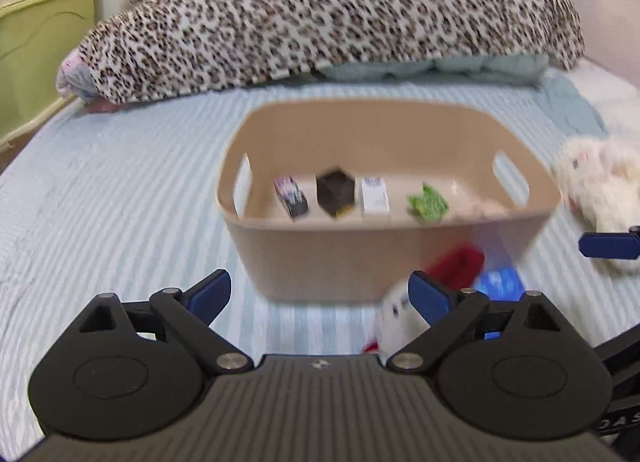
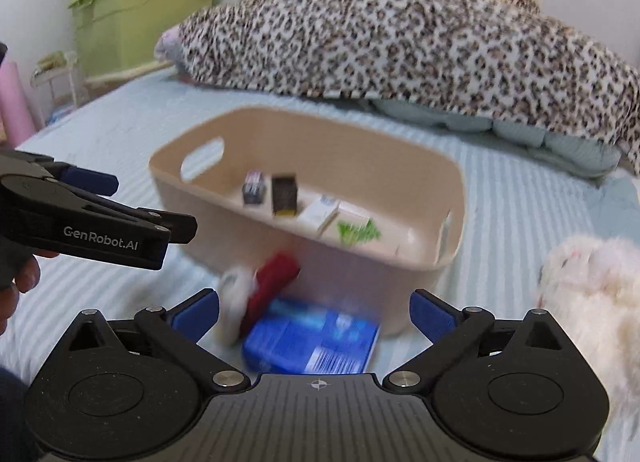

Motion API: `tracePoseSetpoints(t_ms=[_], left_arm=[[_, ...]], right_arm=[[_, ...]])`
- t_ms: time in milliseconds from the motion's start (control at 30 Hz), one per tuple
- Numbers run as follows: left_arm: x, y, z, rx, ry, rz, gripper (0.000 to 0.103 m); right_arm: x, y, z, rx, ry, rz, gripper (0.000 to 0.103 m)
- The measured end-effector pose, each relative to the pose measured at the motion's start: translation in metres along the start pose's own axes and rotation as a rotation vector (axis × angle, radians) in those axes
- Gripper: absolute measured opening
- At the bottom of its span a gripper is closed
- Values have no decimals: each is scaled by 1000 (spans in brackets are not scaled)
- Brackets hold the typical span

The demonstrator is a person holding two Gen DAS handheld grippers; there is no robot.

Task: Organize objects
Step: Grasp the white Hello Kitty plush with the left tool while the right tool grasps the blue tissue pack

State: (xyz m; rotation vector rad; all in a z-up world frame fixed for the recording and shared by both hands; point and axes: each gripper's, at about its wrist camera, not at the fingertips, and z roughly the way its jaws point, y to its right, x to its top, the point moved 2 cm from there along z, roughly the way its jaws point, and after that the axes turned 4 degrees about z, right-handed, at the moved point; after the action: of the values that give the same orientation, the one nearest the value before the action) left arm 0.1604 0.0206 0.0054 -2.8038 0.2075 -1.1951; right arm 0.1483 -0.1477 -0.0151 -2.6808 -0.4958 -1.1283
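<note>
A beige plastic basket [image 1: 384,258] with slotted handles sits at the centre of both views on a blue-and-white striped bedspread [image 1: 120,189]. Along its floor lies a row of small items: a patterned small box [image 1: 291,196], a dark hexagonal box [image 1: 335,191], a white box [image 1: 375,195] and a green leafy item [image 1: 427,203]. Motion blur makes their labels unreadable. A pale blurred shape to the right of the green item cannot be identified.

Outside the basket, against its near wall, lie a red object [image 2: 276,282], a white object [image 2: 234,302] and a blue box [image 2: 312,340]. All three are smeared; what the red and white pieces are cannot be determined. In the left wrist view the right finger partly covers the white one.

The left gripper [image 1: 320,294] stands with its blue-padded fingers spread wide, nothing between them, in the lower centre of its frame. The right gripper [image 2: 314,312] is likewise spread wide and empty, with the blue box showing low between its fingers, its near edge cut off by the gripper body.

A white plush toy [image 2: 588,302] lies at the right edge, cut off by the frame. A leopard-print blanket [image 1: 320,13] fills the upper part, over a pale blue quilt. A green storage bin [image 2: 140,13] stands at upper left.
</note>
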Motion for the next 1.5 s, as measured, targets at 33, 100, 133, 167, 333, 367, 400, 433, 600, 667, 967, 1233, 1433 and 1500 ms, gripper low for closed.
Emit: tracePoseSetpoints(t_ms=[33,100,133,167,333,367,400,433,600,667,967,1233,1433,1500], left_arm=[[-5,2,2,-1,-12,7,96],[-16,4,8,-4,-34,15,96],[-20,5,11,-6,-43,14,96],[-24,5,15,-10,-52,14,96],[-40,4,34,-7,-105,29,96],[-43,3,37,0,-111,34,96],[-45,3,41,3,-118,37,96],[-47,2,44,0,-124,35,96],[-52,-4,57,20,-147,26,95],[-53,-8,62,12,-156,14,95],[-52,-8,67,-66,-142,-11,95],[-49,12,64,-141,-108,45,95],[-41,29,70,-172,-93,80,95],[-39,33,71,-196,-84,91,95]], right_arm=[[-6,-2,2,1,-16,-1,103],[-14,-4,9,0,-42,-1,103],[-17,-5,12,0,-52,2,103],[-19,-5,15,0,-61,7,103],[-25,-4,29,7,-95,42,103],[-26,-3,32,10,-100,52,103],[-27,-3,35,12,-103,61,103],[-27,-3,38,12,-106,69,103],[-26,-8,56,6,-112,80,103],[-27,-8,62,-16,-108,81,103],[-30,6,71,-103,-124,81,103],[-33,32,61,-103,-136,101,103],[-33,47,61,-54,-152,76,103],[-33,53,60,-67,-160,56,103]])
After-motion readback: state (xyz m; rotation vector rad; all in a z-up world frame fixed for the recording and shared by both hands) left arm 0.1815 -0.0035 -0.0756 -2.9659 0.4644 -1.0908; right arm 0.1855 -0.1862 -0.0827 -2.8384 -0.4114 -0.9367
